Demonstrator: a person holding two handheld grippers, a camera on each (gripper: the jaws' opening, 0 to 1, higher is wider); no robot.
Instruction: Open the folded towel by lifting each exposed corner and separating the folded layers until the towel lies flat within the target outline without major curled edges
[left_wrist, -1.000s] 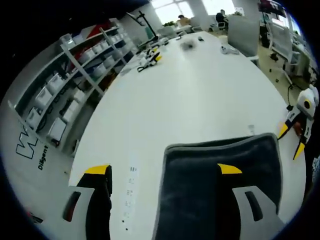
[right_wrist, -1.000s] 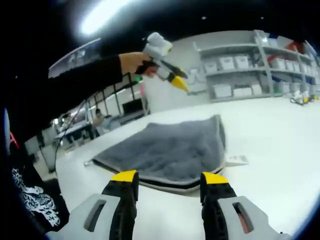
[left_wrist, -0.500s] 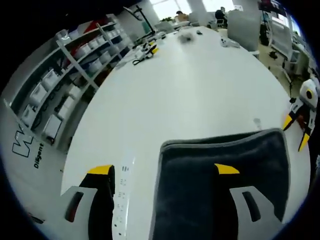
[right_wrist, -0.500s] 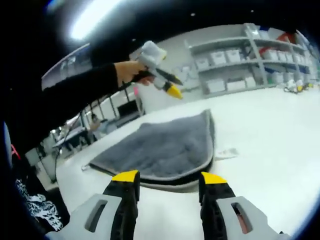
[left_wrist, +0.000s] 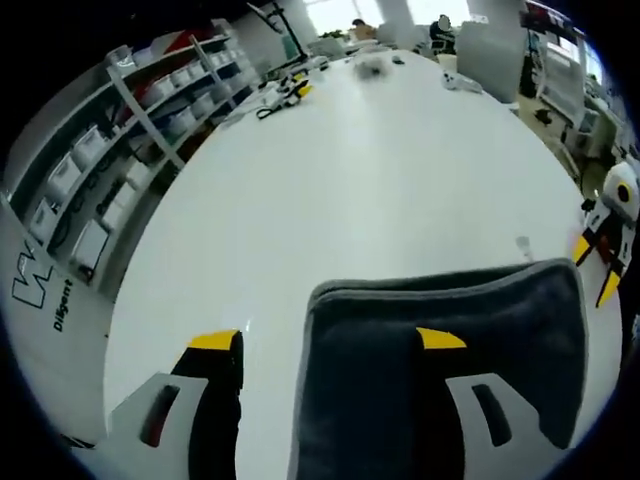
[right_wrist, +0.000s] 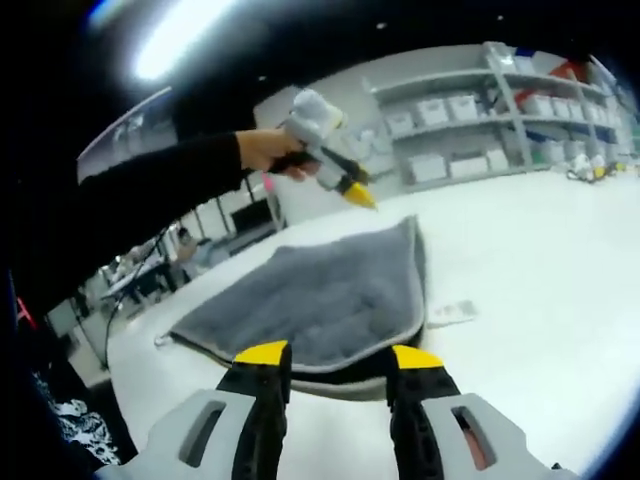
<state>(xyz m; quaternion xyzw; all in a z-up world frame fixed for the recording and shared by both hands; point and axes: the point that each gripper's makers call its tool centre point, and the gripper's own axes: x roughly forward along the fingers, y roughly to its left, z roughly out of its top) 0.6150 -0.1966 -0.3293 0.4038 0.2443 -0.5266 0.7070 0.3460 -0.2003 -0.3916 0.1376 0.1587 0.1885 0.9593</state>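
The left hand-held gripper (left_wrist: 328, 342) has its yellow-tipped jaws spread wide at the bottom of the left gripper view. The right hand-held gripper (right_wrist: 330, 356) also gapes, lower centre. A hand (right_wrist: 268, 152) on a dark-sleeved arm (right_wrist: 140, 200) grips the left one, upper centre of the right gripper view.

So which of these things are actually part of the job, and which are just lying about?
Part of the job:
- grey towel, folded on the white table
- left gripper, open above it
- right gripper, open at its near edge

Lying about:
- shelves of bins
- small paper tag beside the towel
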